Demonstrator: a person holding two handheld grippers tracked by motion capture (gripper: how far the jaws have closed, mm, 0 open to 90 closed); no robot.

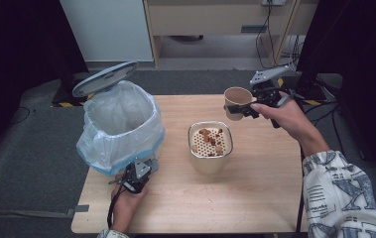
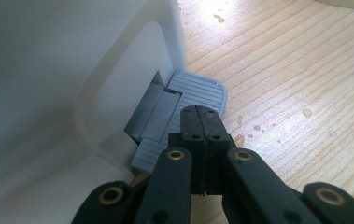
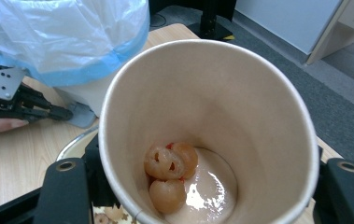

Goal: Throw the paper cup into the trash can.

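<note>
Right gripper (image 1: 245, 110), upper right of the high view, fingers pinching a tan paper cup (image 1: 237, 102) with leftover fruit; left gripper (image 1: 137, 176), fingers pressed together, holds down the bin's grey pedal (image 2: 191, 100) so the lid (image 1: 104, 78) stays open for dumping.

Light wooden table (image 1: 255, 198); on it lined pedal bin (image 1: 121, 126); strainer pot (image 1: 210, 147)

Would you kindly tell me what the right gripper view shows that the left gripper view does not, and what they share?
Right gripper view alone: the paper cup gripped by the right claw, with fruit pieces and a little liquid at its bottom, and the bin's plastic liner.

Left gripper view alone: water drops on the wood, and the left claw's shut jaws over the grey pedal.

Both: the pedal, the left claw, the white bin and the wooden table.
</note>
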